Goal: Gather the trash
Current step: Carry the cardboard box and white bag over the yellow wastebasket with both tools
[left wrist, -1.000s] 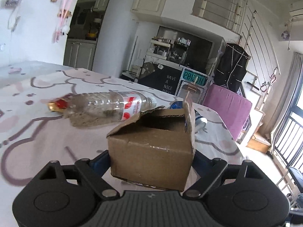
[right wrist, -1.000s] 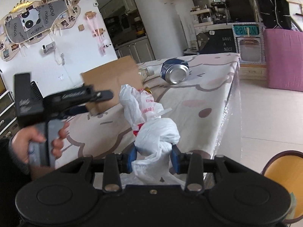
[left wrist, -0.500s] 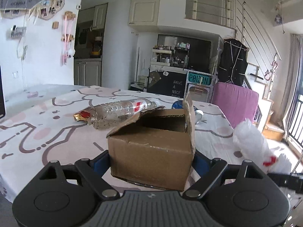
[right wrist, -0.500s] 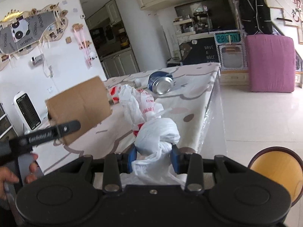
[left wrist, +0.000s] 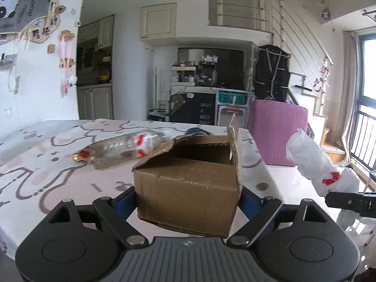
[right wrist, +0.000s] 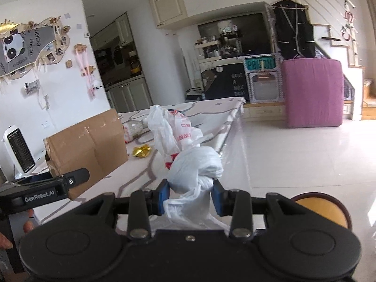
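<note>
Heater [right wrist: 20, 150]: white, slatted plastic, upright at the far left behind the table.
Table [left wrist: 42, 164]: flat top under a smooth printed cloth, pale pink with grey outlines.
Wrapper [right wrist: 141, 151]: crumpled gold foil lying on the cloth near the table edge.
Bottle [left wrist: 127, 149]: clear ribbed plastic with a red label, on its side behind the box; it looks empty, though that is hard to tell.
Left gripper [left wrist: 188, 199]: clenched wide on the box, 1 blue pad against each side wall.
Box [left wrist: 188, 183]: brown corrugated card, lifted off the table, flaps torn and standing open, inside dark.
Can [left wrist: 196, 131]: blue, mostly hidden behind the box flap.
Right gripper [right wrist: 190, 196]: clenched on the bag at its knot.
Bag [right wrist: 185, 150]: thin white crinkled plastic with red print, knotted, tail hanging below the pads, held out past the table edge.
Bin [right wrist: 326, 209]: round, dark rim, yellow inside, on the glossy tiled floor at lower right.
Step in hand: likely carrying both pieces to the bin.
Doing it well: keep the box level, since card walls may buckle under a harder squeeze; bring the bag's loose tail over the rim before letting go.
</note>
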